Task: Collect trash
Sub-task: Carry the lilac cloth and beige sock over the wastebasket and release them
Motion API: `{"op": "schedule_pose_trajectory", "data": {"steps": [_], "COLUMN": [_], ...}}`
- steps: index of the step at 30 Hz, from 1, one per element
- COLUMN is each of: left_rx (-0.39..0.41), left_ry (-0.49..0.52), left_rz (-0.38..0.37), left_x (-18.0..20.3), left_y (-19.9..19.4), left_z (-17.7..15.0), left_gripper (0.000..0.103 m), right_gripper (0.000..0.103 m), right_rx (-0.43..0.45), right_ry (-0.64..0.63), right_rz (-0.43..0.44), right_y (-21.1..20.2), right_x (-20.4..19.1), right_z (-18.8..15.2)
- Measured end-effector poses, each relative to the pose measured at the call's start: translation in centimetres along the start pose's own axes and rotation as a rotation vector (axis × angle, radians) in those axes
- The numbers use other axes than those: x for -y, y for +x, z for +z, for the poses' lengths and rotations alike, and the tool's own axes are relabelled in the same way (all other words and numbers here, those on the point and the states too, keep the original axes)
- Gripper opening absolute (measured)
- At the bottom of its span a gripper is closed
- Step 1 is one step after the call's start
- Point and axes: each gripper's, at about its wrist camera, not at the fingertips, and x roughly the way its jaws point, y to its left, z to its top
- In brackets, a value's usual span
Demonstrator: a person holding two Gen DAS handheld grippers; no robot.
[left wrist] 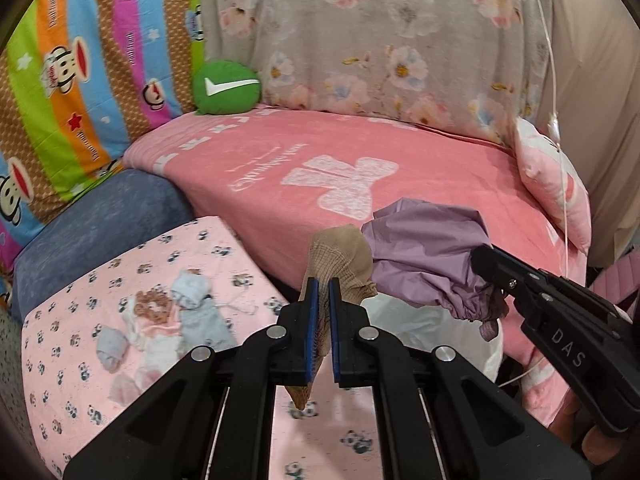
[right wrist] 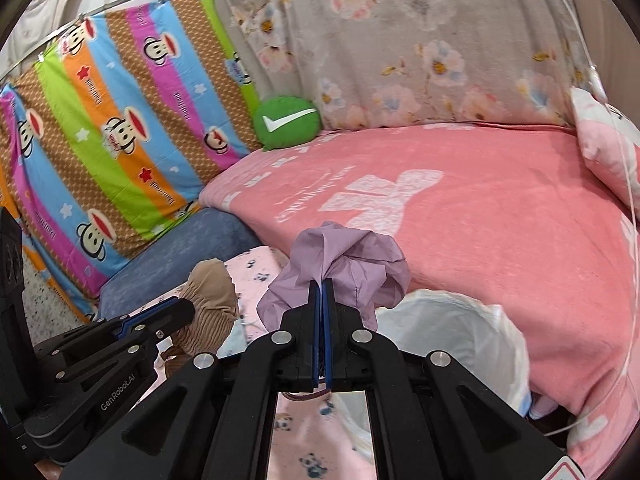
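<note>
My left gripper (left wrist: 323, 280) is shut on a beige ribbed sock (left wrist: 340, 258), held above the panda-print sheet; the sock also shows in the right wrist view (right wrist: 210, 308). My right gripper (right wrist: 322, 286) is shut on a crumpled purple cloth piece (right wrist: 348, 268), held over the white-lined bin (right wrist: 452, 328). In the left wrist view the purple cloth (left wrist: 428, 256) hangs over the bin (left wrist: 420, 328) beside the sock. More small scraps (left wrist: 160, 320) lie on the panda-print sheet (left wrist: 80, 320) at the left.
A pink blanket (left wrist: 360, 168) covers the bed behind. A green check-mark cushion (left wrist: 226, 88) sits at the back. A pink pillow (left wrist: 556, 188) lies at the right. A striped monkey-print sheet (right wrist: 100, 140) hangs at the left. A blue cushion (left wrist: 100, 224) sits beside the bed.
</note>
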Motion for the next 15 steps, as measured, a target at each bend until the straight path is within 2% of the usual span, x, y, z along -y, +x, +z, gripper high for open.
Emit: {"op": "schedule_pose_trajectory", "data": {"steps": [8,15], "left_rx": [-0.024,-0.055], "left_ry": [0.048,0.073], "left_rz": [-0.048,-0.068], "left_x": [4.2,6.5], "left_y": [1.3,2.6], "left_z": [-0.2,-0.7], "left_gripper": [0.006,0.006], "right_gripper": [0.003,0.003], "right_rx": [-0.006,-0.028], "right_ry": [0.056,0.085], "right_rz": [-0.053,-0.074], "right_y": [-1.1,-0.7], "right_x": [4.9,7.0], "right_z": [-1.5,-2.4]}}
